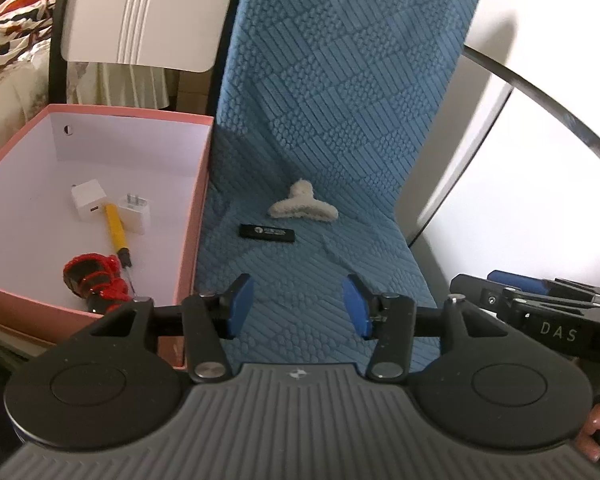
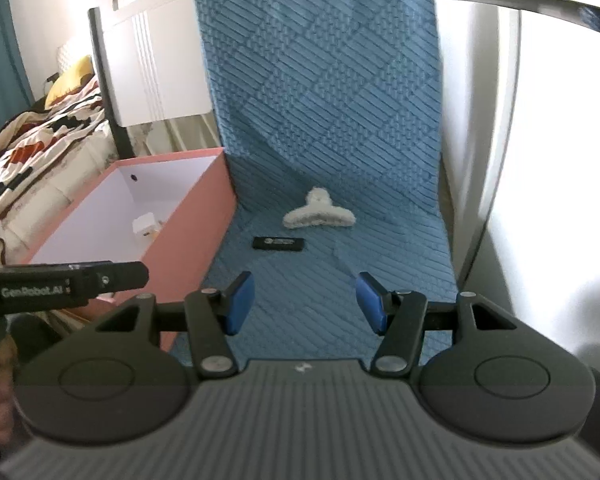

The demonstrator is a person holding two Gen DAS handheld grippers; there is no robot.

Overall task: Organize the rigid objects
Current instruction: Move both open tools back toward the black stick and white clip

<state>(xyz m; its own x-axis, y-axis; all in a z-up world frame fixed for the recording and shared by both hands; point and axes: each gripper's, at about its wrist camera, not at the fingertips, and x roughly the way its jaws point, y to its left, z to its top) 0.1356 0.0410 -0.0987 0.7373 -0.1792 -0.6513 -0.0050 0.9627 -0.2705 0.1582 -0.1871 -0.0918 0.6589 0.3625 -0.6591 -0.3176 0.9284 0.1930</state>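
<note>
I have both claws released and empty: the left claw (image 1: 298, 306) and right claw (image 2: 306, 303) hover over the blue cover (image 1: 340, 120). Between picks, I judge; next I must close on the black stick (image 1: 267, 234) or the fuzzy hair clip (image 1: 302, 206) and carry it to the pink box (image 1: 196, 216).

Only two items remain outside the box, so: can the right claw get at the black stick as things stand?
Probably yes. The right claw stands open and empty, and the black stick lies flat on the blue cloth ahead, with nothing between them.
</note>
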